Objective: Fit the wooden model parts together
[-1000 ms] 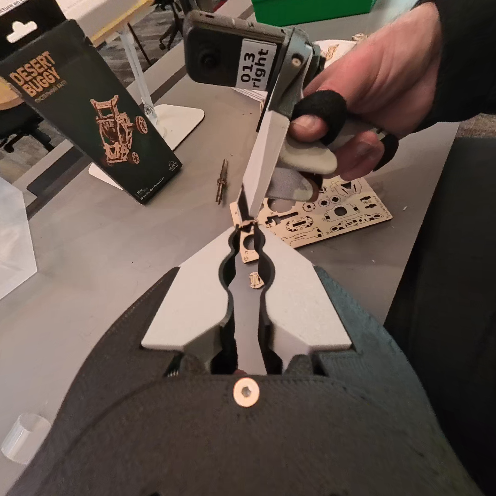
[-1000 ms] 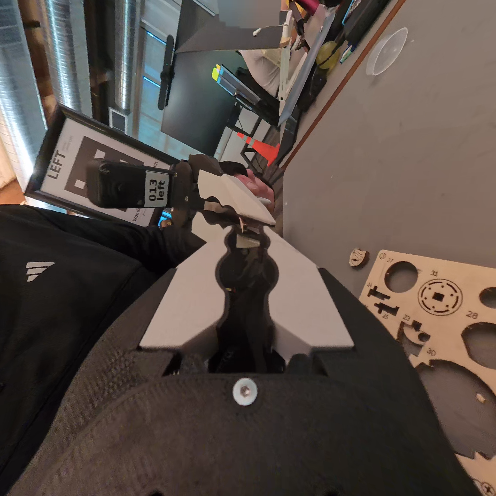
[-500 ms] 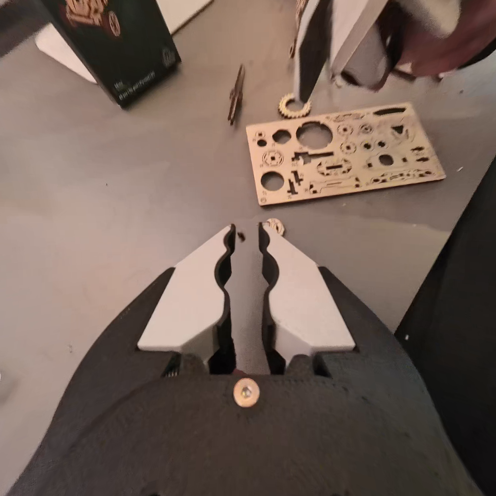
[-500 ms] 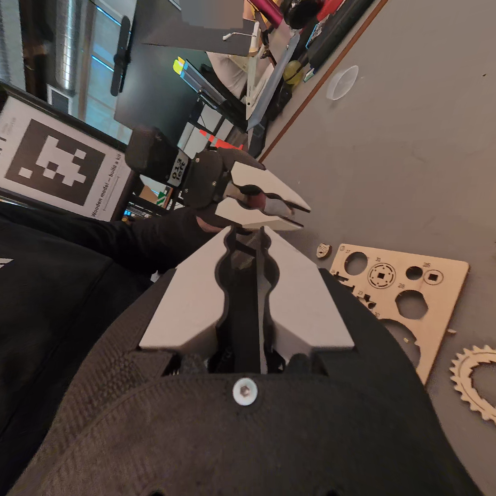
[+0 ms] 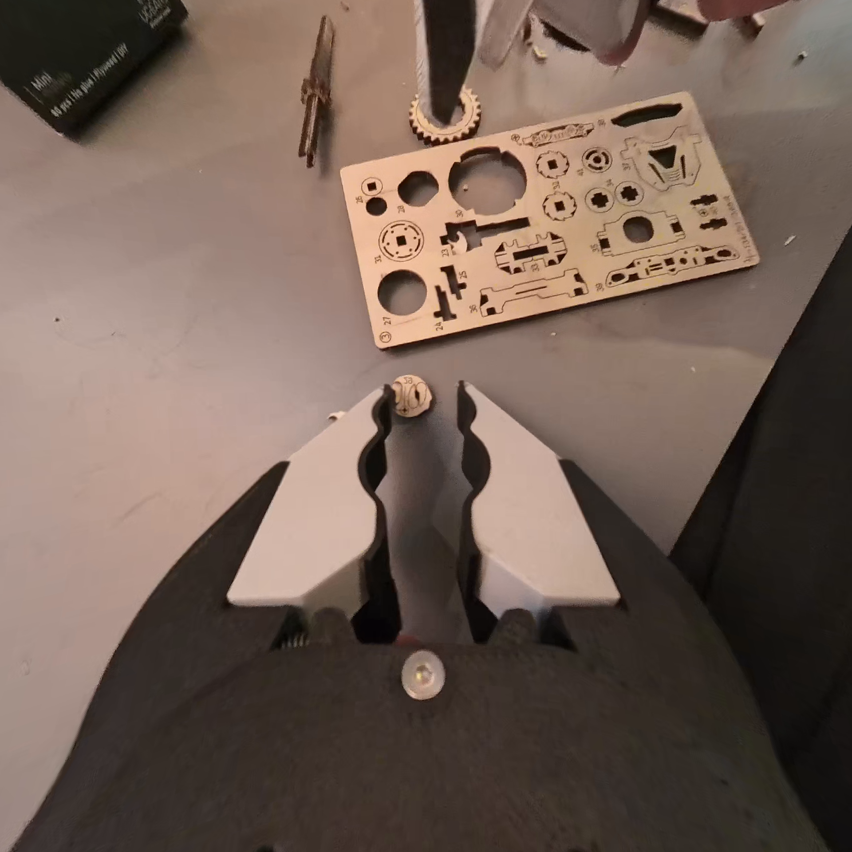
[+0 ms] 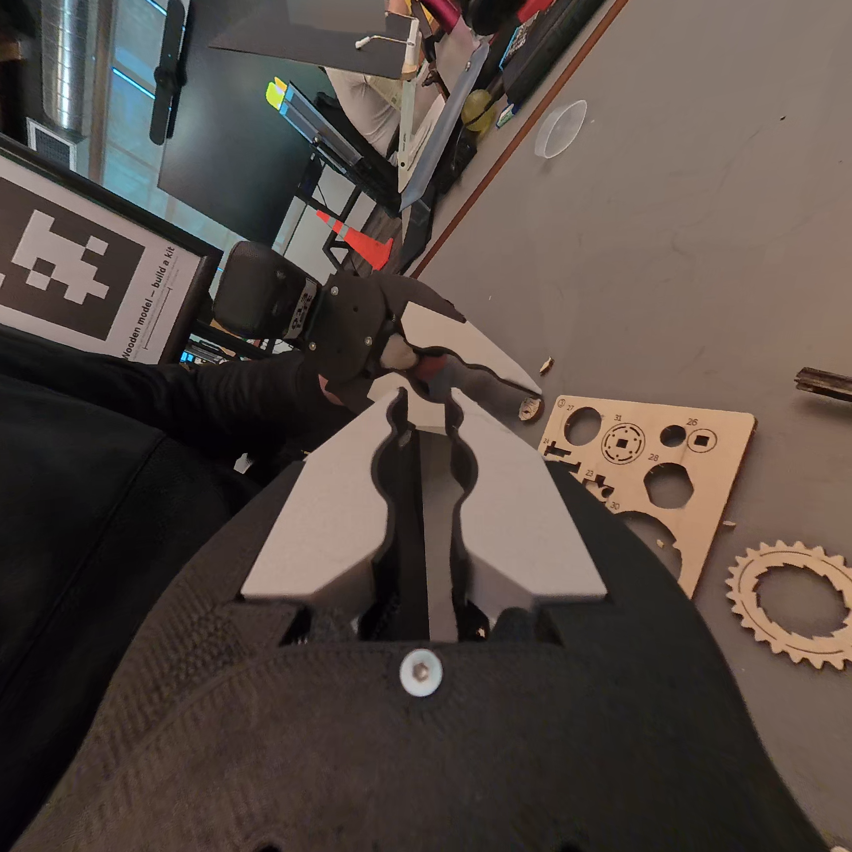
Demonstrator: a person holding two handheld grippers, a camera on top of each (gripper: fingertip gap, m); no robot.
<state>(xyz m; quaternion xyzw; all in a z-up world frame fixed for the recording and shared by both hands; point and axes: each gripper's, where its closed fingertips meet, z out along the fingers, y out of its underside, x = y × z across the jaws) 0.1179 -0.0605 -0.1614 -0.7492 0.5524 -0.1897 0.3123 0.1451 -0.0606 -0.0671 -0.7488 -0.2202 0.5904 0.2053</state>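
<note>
Left claw (image 5: 422,392) wide around small disc (image 5: 411,397) on desk (image 5: 184,276), right claw (image 6: 426,399) narrow, empty, gear (image 6: 790,607) beside sheet (image 6: 645,461)

The table (image 5: 138,276) is plain matte grey. On it, right of centre in the left wrist view, lies a pale tan plywood sheet (image 5: 530,295) patterned with dark laser-cut outlines and holes. Above its upper left corner sits a tan toothed gear ring (image 5: 426,127), and left of that a dark brown axle (image 5: 316,99). The left gripper (image 5: 422,392) has light grey fingers with black inner edges on a black textured body. A black box (image 5: 78,55) fills the upper left corner.
</note>
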